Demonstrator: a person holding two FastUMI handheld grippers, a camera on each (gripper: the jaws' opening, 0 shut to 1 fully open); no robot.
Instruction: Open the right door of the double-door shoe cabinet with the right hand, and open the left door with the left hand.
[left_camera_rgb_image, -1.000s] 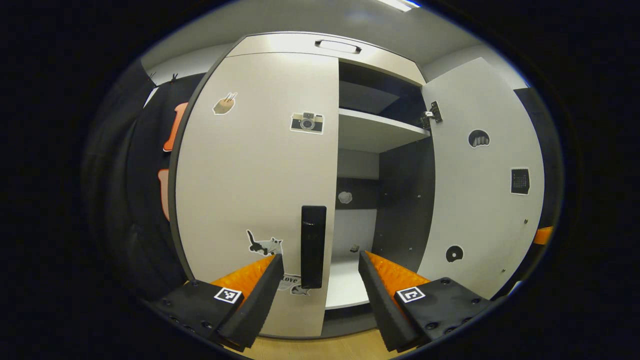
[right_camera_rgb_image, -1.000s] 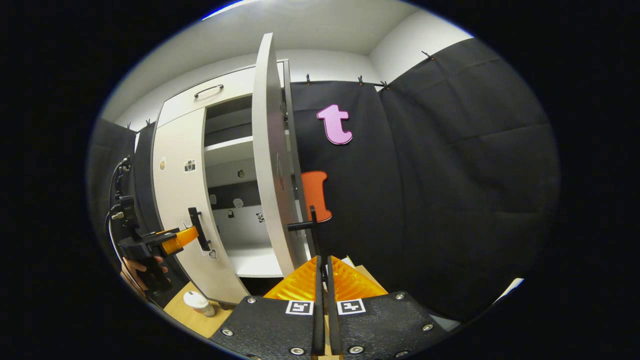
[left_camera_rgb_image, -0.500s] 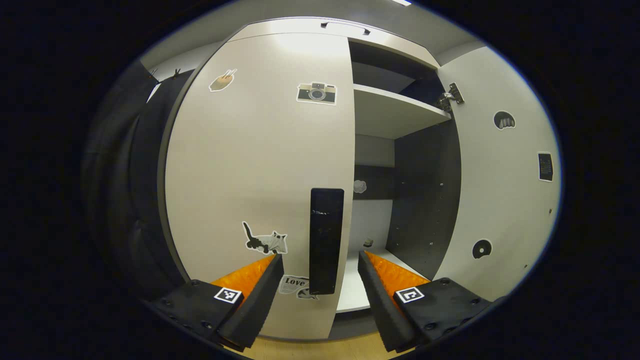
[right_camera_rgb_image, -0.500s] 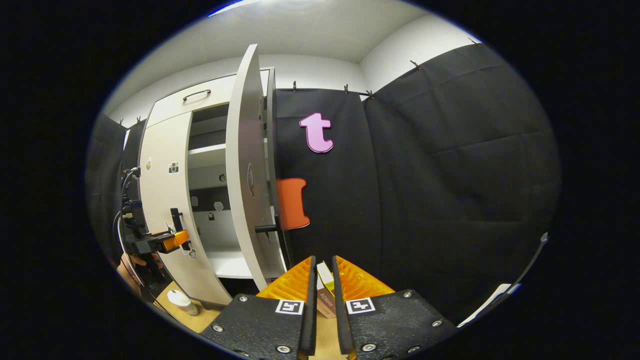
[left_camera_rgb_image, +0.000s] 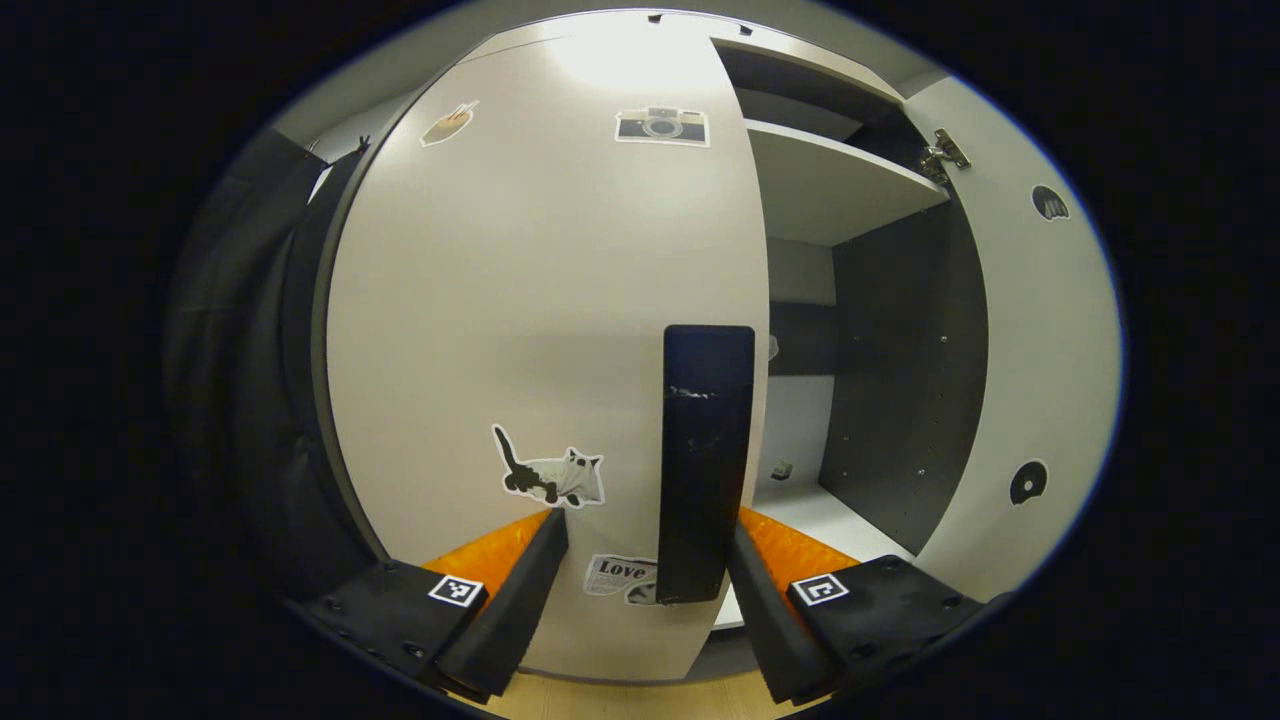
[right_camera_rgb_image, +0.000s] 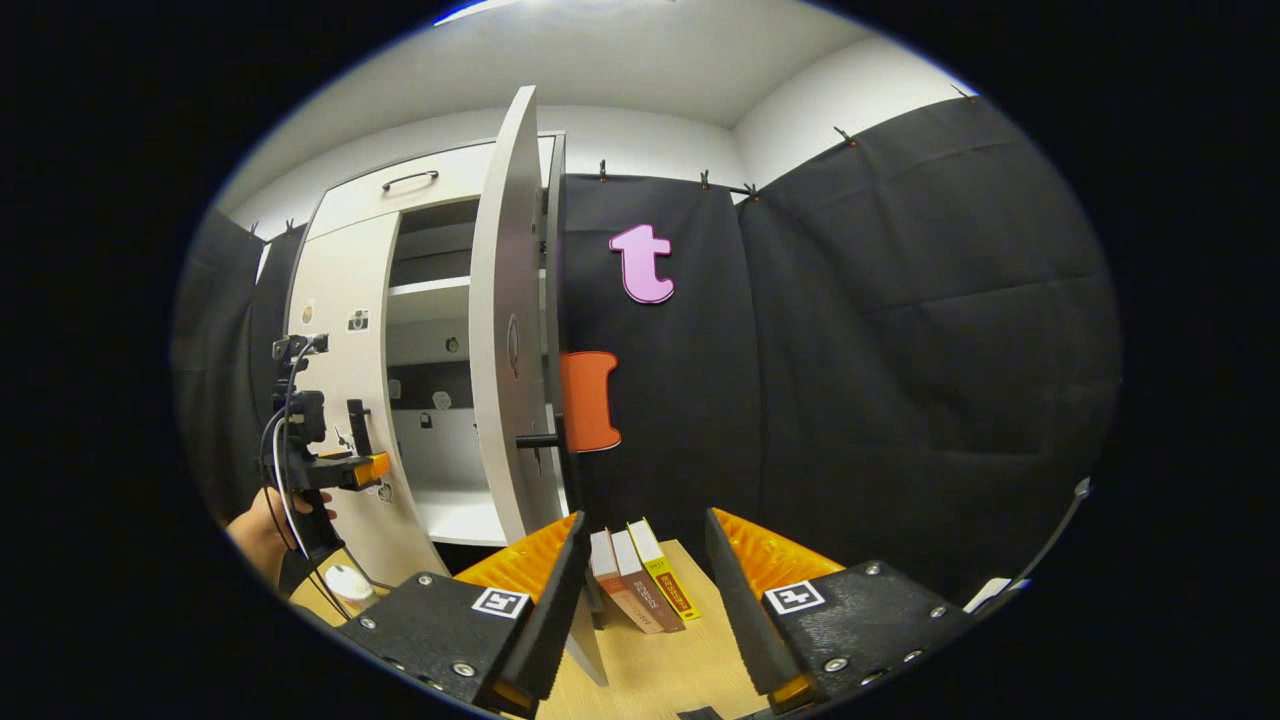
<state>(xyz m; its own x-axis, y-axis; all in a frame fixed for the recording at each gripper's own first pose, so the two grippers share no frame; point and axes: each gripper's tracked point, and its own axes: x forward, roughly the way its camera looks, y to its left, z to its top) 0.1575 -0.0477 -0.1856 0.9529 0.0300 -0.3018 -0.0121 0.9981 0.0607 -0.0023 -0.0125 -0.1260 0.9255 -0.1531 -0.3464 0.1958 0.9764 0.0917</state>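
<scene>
Right door (right_camera_rgb_image: 505, 330) swung wide, job there judged done; right tongs (right_camera_rgb_image: 635, 575) spread wide, empty, clear of its handle (right_camera_rgb_image: 537, 440). Left door (left_camera_rgb_image: 540, 330) shut. Left tongs (left_camera_rgb_image: 640, 575) open, fingers straddling left door's black handle (left_camera_rgb_image: 705, 460), placed to close on it, then pull.

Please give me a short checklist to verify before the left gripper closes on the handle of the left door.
1. Right door open: ok, swung wide.
2. Right gripper off its handle: ok, open and apart.
3. Left gripper open: ok.
4. Left handle between the fingers: ok, though close to the right finger.
5. Contact with the handle: cannot tell.
6. Left door shut: ok, not yet pulled.
</scene>
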